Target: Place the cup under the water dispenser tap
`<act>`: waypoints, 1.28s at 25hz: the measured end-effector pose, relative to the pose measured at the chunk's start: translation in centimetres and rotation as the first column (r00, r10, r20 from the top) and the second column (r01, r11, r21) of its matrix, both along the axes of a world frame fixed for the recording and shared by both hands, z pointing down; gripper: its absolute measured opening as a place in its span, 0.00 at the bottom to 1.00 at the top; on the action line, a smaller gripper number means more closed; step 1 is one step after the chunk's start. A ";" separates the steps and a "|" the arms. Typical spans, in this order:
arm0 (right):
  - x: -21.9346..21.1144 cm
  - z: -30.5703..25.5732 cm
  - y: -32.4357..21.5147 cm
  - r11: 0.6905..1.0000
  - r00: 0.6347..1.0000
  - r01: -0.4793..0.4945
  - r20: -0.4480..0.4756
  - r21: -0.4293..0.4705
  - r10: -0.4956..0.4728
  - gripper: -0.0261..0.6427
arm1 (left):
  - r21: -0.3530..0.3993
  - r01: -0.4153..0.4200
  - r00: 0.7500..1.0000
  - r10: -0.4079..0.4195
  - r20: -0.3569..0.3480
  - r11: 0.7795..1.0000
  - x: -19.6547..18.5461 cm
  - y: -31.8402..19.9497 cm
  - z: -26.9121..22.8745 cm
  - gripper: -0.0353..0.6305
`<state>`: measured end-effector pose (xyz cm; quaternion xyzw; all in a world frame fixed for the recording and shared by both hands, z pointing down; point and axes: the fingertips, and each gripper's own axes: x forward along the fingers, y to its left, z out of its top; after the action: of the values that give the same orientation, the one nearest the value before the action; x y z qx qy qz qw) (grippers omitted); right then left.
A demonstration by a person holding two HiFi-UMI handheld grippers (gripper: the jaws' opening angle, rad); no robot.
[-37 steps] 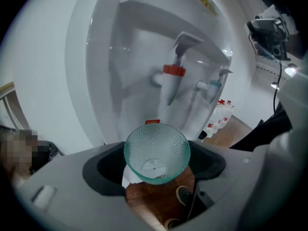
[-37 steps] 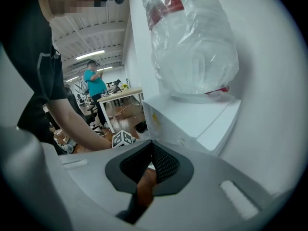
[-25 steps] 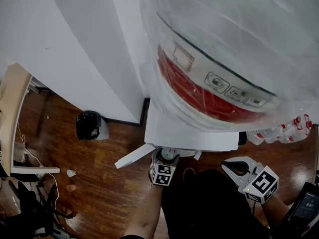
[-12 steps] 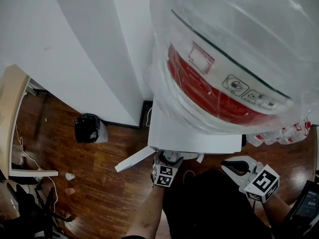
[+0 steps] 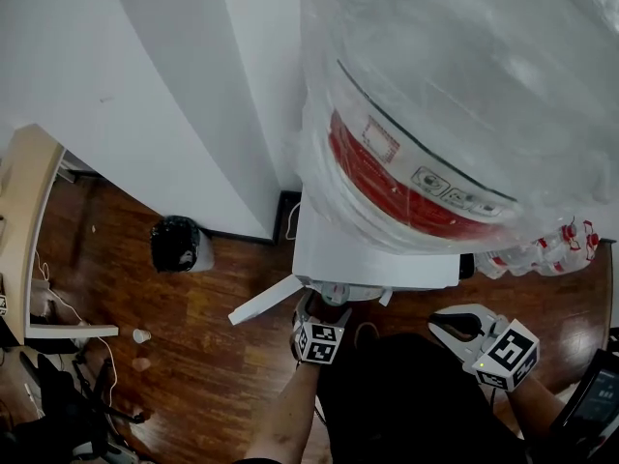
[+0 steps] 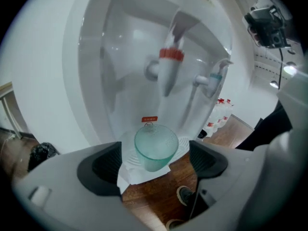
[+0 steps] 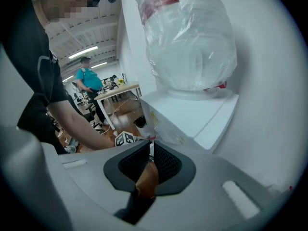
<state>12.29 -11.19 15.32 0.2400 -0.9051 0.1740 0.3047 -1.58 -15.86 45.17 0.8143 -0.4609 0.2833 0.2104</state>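
A pale green translucent cup point(image 6: 155, 146) stands upright on the dispenser's white drip tray point(image 6: 129, 150), right below the red tap point(image 6: 168, 71). A blue tap point(image 6: 214, 78) sits to its right. My left gripper point(image 6: 156, 160) is opening. Its dark pads point(image 6: 107, 162) stand wide on either side of the cup, not touching it. In the head view the left gripper point(image 5: 323, 309) is at the front of the white dispenser point(image 5: 372, 254). My right gripper point(image 5: 455, 325) hangs off to the right, jaws together and empty, as the right gripper view point(image 7: 150, 153) also shows.
A large water bottle point(image 5: 464, 104) with a red label tops the dispenser. A black bin point(image 5: 176, 245) stands on the wooden floor by the white wall. A pack of small bottles point(image 5: 542, 254) lies at the right. A desk edge point(image 5: 24, 211) and cables are at the far left.
The head view has shifted slightly. The left gripper stays at the dispenser's front and the right gripper has kept its place.
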 end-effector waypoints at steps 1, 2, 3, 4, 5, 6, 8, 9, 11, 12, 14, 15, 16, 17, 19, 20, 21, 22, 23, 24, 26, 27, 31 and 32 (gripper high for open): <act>-0.1 -0.7 0.3 1.000 1.000 0.005 0.004 -0.004 -0.005 0.08 | 0.016 -0.012 1.000 0.012 0.005 1.000 0.0 0.7 -1.6 0.68; -0.2 -1.6 0.6 1.000 1.000 0.004 0.010 -0.007 -0.003 0.08 | 0.039 -0.022 1.000 0.022 0.005 0.999 0.0 1.5 -3.6 0.68; -0.3 -2.7 0.7 1.000 1.000 -0.005 0.020 -0.008 0.005 0.08 | 0.064 -0.027 1.000 0.028 0.000 0.998 0.0 2.4 -5.9 0.68; -0.4 -3.9 0.9 1.000 0.999 -0.017 0.035 -0.007 0.018 0.08 | 0.089 -0.030 0.999 0.031 -0.012 0.996 0.0 3.4 -8.2 0.68; -0.6 -5.1 1.1 0.999 0.998 -0.032 0.051 -0.004 0.032 0.08 | 0.112 -0.029 0.999 0.033 -0.033 0.993 -0.2 4.5 -10.6 0.67; -0.9 -6.3 1.3 0.999 0.997 -0.046 0.067 0.001 0.046 0.08 | 0.135 -0.024 0.997 0.033 -0.066 0.991 -0.5 5.5 -13.1 0.62; -1.4 -8.3 1.8 0.998 0.993 -0.068 0.103 0.018 0.066 0.08 | 0.185 0.003 0.989 0.025 -0.149 0.983 -1.1 7.4 -18.4 0.55; -1.5 -9.2 2.2 0.997 0.990 -0.076 0.122 0.027 0.072 0.08 | 0.212 0.017 0.984 0.022 -0.179 0.977 -1.5 8.3 -20.9 0.52; -1.5 -10.5 3.1 0.994 0.985 -0.099 0.149 0.042 0.092 0.08 | 0.265 0.027 0.979 0.029 -0.204 0.964 -2.0 9.9 -25.2 0.45; -1.4 -11.0 3.5 0.993 0.983 -0.112 0.154 0.049 0.103 0.08 | 0.293 0.022 0.977 0.042 -0.210 0.956 -2.0 10.6 -27.1 0.41; -1.3 -11.7 4.3 0.990 0.981 -0.127 0.157 0.068 0.115 0.08 | 0.346 0.010 0.972 0.072 -0.224 0.938 -1.8 11.8 -30.6 0.34; -1.3 -11.9 4.9 0.989 0.981 -0.128 0.158 0.076 0.115 0.08 | 0.374 0.011 0.969 0.082 -0.233 0.927 -1.8 12.3 -32.3 0.32; -1.4 -12.2 5.5 0.988 0.981 -0.128 0.157 0.081 0.114 0.08 | 0.407 0.018 0.966 0.089 -0.243 0.913 -1.8 12.8 -34.2 0.28; -1.6 -12.4 6.2 0.989 0.981 -0.126 0.158 0.084 0.112 0.08 | 0.444 0.030 0.962 0.095 -0.256 0.895 -1.9 13.2 -36.3 0.20; -2.1 -12.9 7.5 0.989 0.982 -0.114 0.163 0.094 0.097 0.08 | 0.509 0.050 0.954 0.110 -0.279 0.859 -2.0 14.1 -40.0 0.12; -2.3 -13.2 8.1 0.989 0.982 -0.106 0.168 0.105 0.088 0.08 | 0.525 0.054 0.953 0.113 -0.280 0.849 -1.9 14.6 -41.2 0.11; -2.5 -13.6 8.5 0.988 0.982 -0.100 0.172 0.117 0.079 0.08 | 0.532 0.057 0.955 0.109 -0.275 0.845 -1.9 15.0 -42.1 0.11; -2.6 -14.1 8.8 0.987 0.982 -0.096 0.176 0.130 0.072 0.08 | 0.534 0.063 0.958 0.098 -0.268 0.843 -1.9 15.3 -42.8 0.11; -2.8 -14.5 9.1 0.986 0.981 -0.093 0.182 0.141 0.067 0.08 | 0.534 0.072 0.960 0.087 -0.267 0.842 -2.0 15.6 -43.5 0.08; -3.0 -14.9 9.4 0.985 0.980 -0.091 0.189 0.148 0.062 0.05 | 0.534 0.080 0.959 0.081 -0.271 0.842 -2.1 15.9 -44.2 0.06; -3.0 -15.5 9.9 0.984 0.980 -0.087 0.192 0.156 0.057 0.04 | 0.530 0.085 0.954 0.085 -0.288 0.844 -1.8 16.5 -45.8 0.06; -2.7 -15.8 10.0 0.983 0.980 -0.089 0.189 0.162 0.058 0.04 | 0.528 0.090 0.952 0.082 -0.294 0.845 -1.5 16.6 -46.5 0.06; -1.2 -17.0 10.1 0.976 0.981 -0.098 0.184 0.196 0.061 0.04 | 0.534 0.107 0.956 0.061 -0.288 0.839 0.1 16.9 -48.9 0.06; -0.8 -17.0 10.4 0.975 0.982 -0.099 0.178 0.201 0.063 0.04 | 0.539 0.102 0.958 0.063 -0.280 0.836 0.5 17.1 -49.3 0.06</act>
<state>11.45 -0.83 -1.67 0.2916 -0.9306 0.1100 0.1919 -1.13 1.26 -4.11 0.8677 -0.4955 0.0167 0.0360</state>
